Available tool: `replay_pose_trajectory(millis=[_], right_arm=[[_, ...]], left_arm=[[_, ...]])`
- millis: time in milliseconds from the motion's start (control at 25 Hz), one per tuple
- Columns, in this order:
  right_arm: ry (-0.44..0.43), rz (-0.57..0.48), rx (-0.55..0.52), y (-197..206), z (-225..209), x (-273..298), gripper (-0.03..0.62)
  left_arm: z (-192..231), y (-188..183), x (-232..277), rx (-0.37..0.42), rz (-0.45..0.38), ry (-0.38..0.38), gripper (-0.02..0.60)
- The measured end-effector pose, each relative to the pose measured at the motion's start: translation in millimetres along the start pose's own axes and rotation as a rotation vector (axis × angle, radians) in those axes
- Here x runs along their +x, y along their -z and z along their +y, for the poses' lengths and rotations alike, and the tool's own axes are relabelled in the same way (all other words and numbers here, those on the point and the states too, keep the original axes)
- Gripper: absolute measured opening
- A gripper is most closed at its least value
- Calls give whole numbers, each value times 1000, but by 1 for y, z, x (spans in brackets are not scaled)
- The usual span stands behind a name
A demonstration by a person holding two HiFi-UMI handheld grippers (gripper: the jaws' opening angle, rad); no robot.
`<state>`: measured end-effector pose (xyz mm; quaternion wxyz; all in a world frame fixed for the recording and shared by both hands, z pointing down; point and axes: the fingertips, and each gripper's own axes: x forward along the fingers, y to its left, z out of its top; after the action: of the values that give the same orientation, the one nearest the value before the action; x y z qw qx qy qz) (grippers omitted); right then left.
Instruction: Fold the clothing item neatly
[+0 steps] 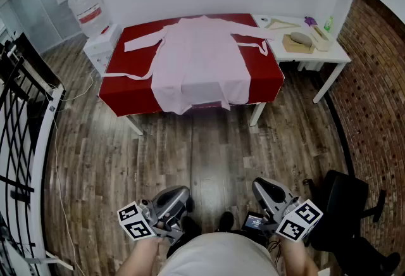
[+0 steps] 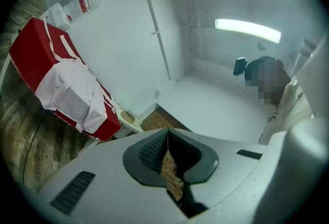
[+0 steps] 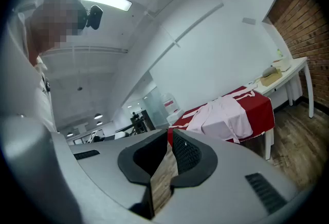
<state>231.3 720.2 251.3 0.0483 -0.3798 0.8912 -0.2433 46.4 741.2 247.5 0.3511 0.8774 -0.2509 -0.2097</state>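
The pink garment lies spread flat, collar away from the person, on the red tabletop. Its sleeves reach out to the left and right. Its hem hangs over the near edge of the tabletop. A narrow pink tie strip trails across the red cloth on the left, and another lies by the right sleeve. The left gripper view shows the same garment draped over the red tabletop far off to the left. In the right gripper view it lies on the tabletop in the distance.

Just beside the red tabletop on the right stands a white tabletop carrying a few small items, among them a tan board and a green bottle. At the far left corner stands a water dispenser. A black railing runs down the left side and a brick wall runs down the right. A wooden floor separates the tabletops from the person.

Both grippers are held low, close to the person's body and well apart from the garment. The left gripper has its jaws closed together with nothing between them. The right gripper is likewise closed and empty. A black chair stands just to the right of the right gripper.
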Motion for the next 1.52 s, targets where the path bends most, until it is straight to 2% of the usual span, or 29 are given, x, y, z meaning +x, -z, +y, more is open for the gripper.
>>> replay_pose_trajectory(millis=[360, 600, 880, 1160, 1520], right_arm=[[-18, 40, 1, -10, -40, -3, 15], [-39, 66, 8, -8, -50, 24, 15], [-1, 88, -4, -22, -80, 80, 15], [59, 117, -54, -40, -113, 153, 15], [129, 149, -132, -58, -140, 220, 15]], left_arm=[[5, 8, 32, 11, -26, -21, 5], [26, -4, 35, 4, -43, -45, 5], [83, -39, 57, -21, -43, -61, 5], [139, -93, 88, -15, 12, -38, 6], [201, -128, 119, -46, 64, -77, 6]])
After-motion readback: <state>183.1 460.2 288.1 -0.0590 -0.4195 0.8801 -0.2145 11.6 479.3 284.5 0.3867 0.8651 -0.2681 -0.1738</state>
